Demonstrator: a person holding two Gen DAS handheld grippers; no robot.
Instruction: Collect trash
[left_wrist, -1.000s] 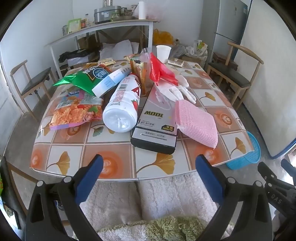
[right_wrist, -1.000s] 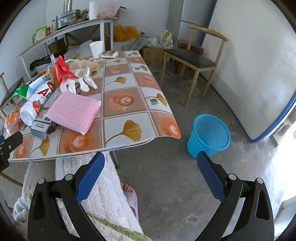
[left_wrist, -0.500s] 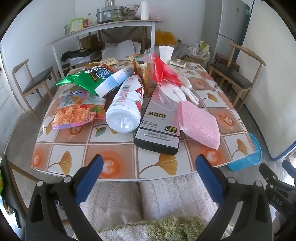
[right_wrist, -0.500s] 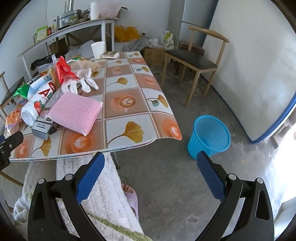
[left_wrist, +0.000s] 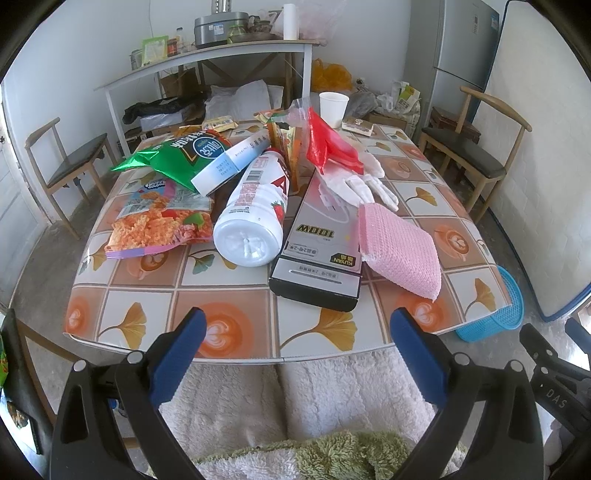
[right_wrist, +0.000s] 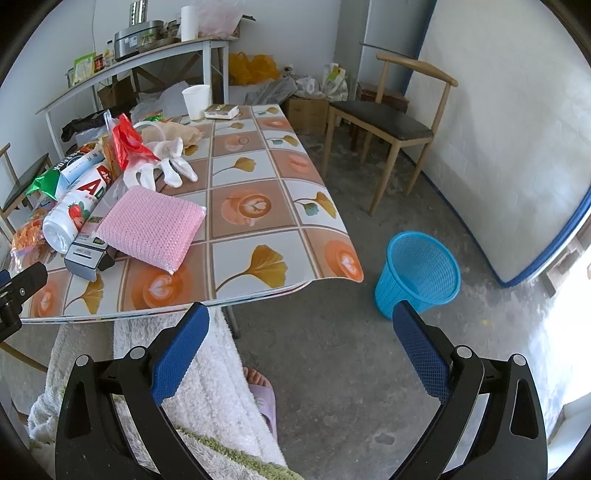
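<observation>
Change: left gripper (left_wrist: 293, 334) came slightly nearer the table's (left_wrist: 229, 295) front edge; nothing collected yet.
Tongs: both wide, empty; right gripper (right_wrist: 301, 326) too.
Bin: blue basket (right_wrist: 419, 273) beside the right corner.

This is a lived-in room of a home, a plain kitchen and dining space. A dining table (left_wrist: 236, 295) under a patterned oilcloth stands on a bare concrete floor (right_wrist: 332, 350), with wooden chairs (right_wrist: 388, 125) at its sides. Against the far wall a side table (left_wrist: 207, 59) carries a metal cooker (left_wrist: 216, 29), jars and a paper roll (left_wrist: 290, 20). A refrigerator (left_wrist: 465, 48) fills the far right corner.
</observation>
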